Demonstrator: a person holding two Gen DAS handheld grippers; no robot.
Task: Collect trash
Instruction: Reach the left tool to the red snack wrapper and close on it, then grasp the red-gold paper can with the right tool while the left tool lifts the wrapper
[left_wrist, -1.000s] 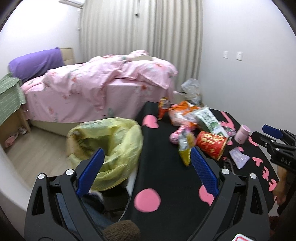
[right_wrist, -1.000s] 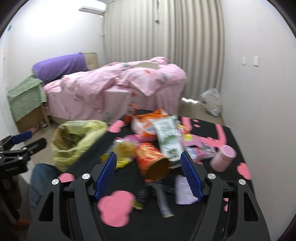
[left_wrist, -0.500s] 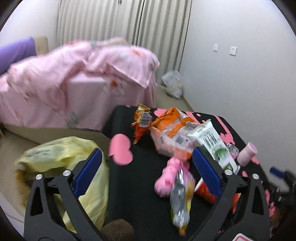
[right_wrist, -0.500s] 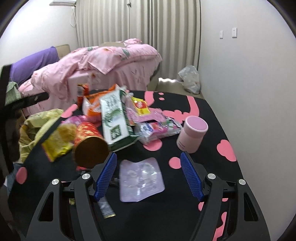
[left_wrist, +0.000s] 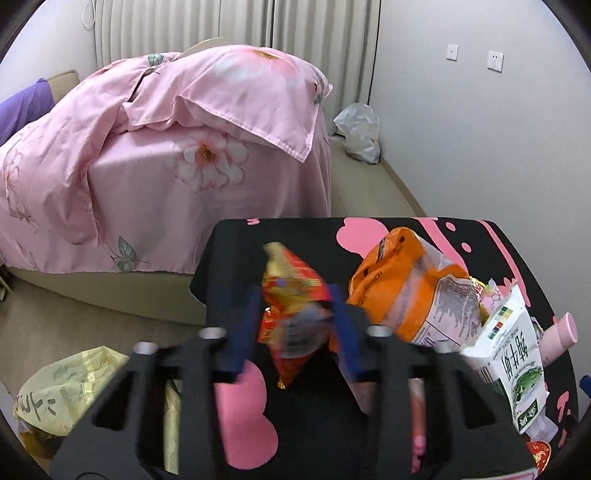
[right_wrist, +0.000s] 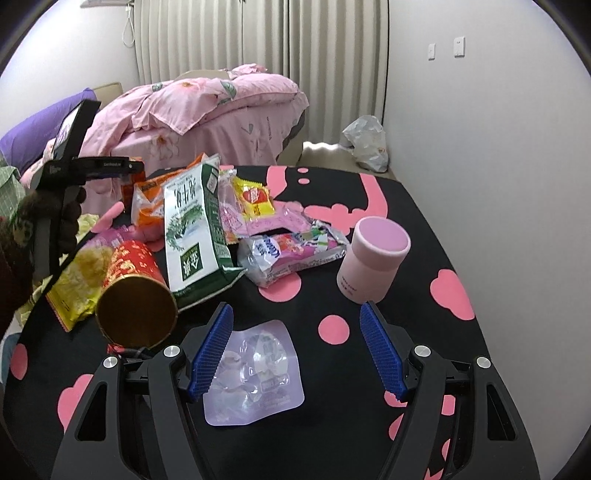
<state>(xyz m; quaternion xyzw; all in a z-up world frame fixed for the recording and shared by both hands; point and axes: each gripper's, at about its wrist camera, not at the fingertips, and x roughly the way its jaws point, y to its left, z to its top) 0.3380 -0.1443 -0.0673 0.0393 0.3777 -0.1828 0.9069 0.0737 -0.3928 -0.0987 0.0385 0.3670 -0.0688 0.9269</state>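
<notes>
While blurred, red-yellow snack wrapper (left_wrist: 291, 314), crinkled, upright.

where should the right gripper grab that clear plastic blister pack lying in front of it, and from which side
Take the clear blister pack by its thin flat rim on the right edge, coming down from above. It lies flat on the table, and its bulged middle would likely crush. The right gripper hangs open over it, so shift slightly and tilt one jaw under.
</notes>
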